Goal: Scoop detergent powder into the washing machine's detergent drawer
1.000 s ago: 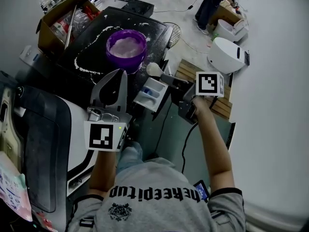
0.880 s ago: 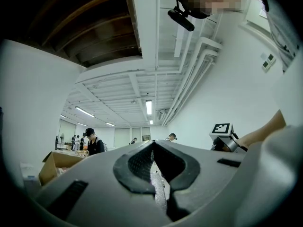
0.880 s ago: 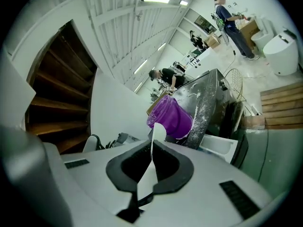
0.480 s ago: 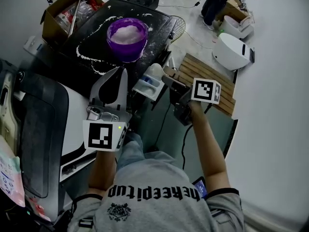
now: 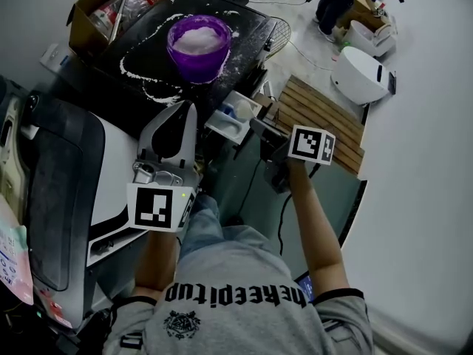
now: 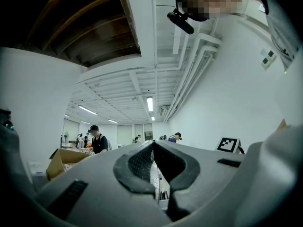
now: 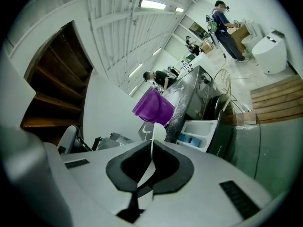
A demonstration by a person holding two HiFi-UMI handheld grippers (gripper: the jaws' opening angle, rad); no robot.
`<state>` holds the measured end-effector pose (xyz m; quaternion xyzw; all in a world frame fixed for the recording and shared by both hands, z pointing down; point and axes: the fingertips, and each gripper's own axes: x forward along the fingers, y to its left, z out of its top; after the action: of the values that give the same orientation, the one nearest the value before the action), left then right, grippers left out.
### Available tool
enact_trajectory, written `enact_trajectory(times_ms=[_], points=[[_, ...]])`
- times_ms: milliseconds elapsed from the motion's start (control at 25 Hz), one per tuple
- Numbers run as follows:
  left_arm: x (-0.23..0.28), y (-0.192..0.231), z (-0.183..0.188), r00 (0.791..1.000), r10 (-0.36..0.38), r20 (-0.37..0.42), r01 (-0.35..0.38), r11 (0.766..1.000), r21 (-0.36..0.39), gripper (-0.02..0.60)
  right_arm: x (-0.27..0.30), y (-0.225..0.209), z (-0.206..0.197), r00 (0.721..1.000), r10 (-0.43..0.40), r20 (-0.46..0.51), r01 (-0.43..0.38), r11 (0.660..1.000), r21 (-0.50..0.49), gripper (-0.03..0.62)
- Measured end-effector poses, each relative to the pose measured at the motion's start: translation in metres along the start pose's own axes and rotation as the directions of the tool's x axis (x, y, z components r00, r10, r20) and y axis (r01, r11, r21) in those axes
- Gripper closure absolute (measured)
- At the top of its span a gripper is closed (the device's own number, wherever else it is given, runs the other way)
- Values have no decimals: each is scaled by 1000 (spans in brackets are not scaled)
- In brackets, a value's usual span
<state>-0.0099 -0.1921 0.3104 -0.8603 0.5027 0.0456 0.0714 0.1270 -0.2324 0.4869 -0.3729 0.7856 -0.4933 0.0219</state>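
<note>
White scoop clamped in right tongs.

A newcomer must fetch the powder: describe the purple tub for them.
Find the dark, white-streaked top beyond the open detergent drawer. The tub stands on it, beside a cardboard box. It alone is purple, round and full of white powder.

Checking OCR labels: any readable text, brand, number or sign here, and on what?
"hekeepitup", upside down, on the person's grey T-shirt; its start may be cut off.
Print on the bag at the left edge: too small to read.
Marker cubes: patterns only, no text.
</note>
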Motion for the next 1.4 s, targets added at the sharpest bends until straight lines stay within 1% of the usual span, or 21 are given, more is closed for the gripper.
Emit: enact_trajectory(times_ms=[240, 400, 600, 720, 800, 880, 920, 960, 1080, 1160, 1280, 1400], points=[[0, 0, -6, 1000, 0, -10, 0, 1000, -3, 578, 8, -22, -14, 999, -34, 4, 34, 999, 12, 588], [2, 3, -10, 1000, 6, -19, -6, 1000, -5, 578, 14, -37, -23, 997, -81, -14, 81, 996, -23, 589], [2, 10, -16, 999, 20, -33, -21, 1000, -7, 578, 22, -54, -32, 986, -161, -45, 155, 981, -119, 588], [2, 13, -19, 999, 27, -40, -27, 1000, -7, 578, 27, -62, -37, 975, -214, -62, 197, 958, -207, 588], [3, 16, -21, 999, 32, -43, -33, 999, -7, 578, 30, -66, -39, 966, -246, -74, 217, 936, -278, 588], [3, 18, -22, 998, 38, -46, -38, 999, -8, 578, 33, -69, -42, 953, -290, -84, 241, 899, -367, 588], [2, 19, -23, 998, 40, -48, -41, 999, -8, 578, 35, -71, -44, 945, -316, -87, 253, 872, -419, 588], [2, 20, -24, 998, 42, -51, -42, 999, -8, 578, 36, -71, -46, 936, -342, -88, 262, 840, -475, 588], [2, 22, -26, 997, 45, -56, -46, 999, -8, 578, 40, -72, -51, 907, -412, -88, 268, 726, -634, 588], [2, 23, -27, 997, 47, -58, -48, 999, -9, 578, 44, -72, -54, 892, -444, -88, 260, 663, -702, 588], [2, 25, -29, 997, 50, -60, -50, 999, -9, 578, 47, -73, -55, 874, -481, -72, 254, 578, -776, 588], [2, 27, -30, 997, 53, -61, -54, 998, -11, 578, 49, -74, -59, 850, -523, -63, 231, 478, -847, 589]])
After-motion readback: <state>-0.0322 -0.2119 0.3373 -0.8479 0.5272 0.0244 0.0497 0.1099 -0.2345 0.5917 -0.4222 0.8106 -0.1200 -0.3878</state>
